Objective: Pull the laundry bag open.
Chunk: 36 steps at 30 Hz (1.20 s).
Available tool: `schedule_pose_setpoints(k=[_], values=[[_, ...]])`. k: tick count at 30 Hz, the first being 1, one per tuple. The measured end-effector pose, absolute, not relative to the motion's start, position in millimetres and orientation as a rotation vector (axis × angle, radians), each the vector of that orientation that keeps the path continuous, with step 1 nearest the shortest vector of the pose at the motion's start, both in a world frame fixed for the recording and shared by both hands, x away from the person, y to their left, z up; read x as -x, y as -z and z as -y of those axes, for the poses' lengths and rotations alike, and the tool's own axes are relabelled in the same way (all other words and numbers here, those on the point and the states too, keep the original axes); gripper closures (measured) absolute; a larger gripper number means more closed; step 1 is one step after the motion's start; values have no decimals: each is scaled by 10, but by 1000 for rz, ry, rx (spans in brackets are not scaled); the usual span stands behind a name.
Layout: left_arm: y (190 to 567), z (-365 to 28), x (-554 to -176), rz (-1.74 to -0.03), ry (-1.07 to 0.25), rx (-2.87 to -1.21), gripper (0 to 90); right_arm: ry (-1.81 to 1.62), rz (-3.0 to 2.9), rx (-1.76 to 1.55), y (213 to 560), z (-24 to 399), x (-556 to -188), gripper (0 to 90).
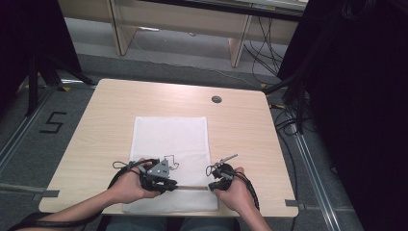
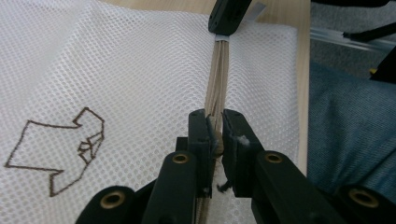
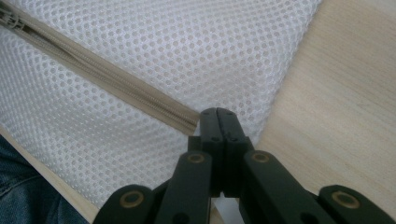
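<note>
**Zipper axis runs gripper to gripper**

Beige zipper (image 2: 218,79) lies along near edge of white mesh bag (image 1: 171,139) on wooden table (image 1: 240,125). Left gripper (image 2: 215,135) clamped on one end, right gripper (image 3: 218,122) pinched shut at the other.

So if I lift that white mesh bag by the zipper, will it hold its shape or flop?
Probably flop: the white mesh bag lies flat as thin, open-weave fabric. It looks light, so it would likely slide on the smooth table if pushed. The zipper, pinched by the left hand-held gripper and right hand-held gripper, seems its firmest part.
</note>
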State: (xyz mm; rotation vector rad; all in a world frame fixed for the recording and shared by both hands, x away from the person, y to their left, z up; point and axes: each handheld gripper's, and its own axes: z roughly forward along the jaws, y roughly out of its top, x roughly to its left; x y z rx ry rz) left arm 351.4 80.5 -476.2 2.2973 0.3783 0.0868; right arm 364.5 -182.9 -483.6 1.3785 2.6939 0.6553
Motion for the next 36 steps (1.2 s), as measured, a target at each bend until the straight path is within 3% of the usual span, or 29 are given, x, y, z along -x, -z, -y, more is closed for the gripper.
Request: schedule_pose_setpoints(k=[36], values=[[4724, -965, -3493, -383, -96, -2308, 820, -646, -2684, -1409, 4831, 1833, -3639, 900]])
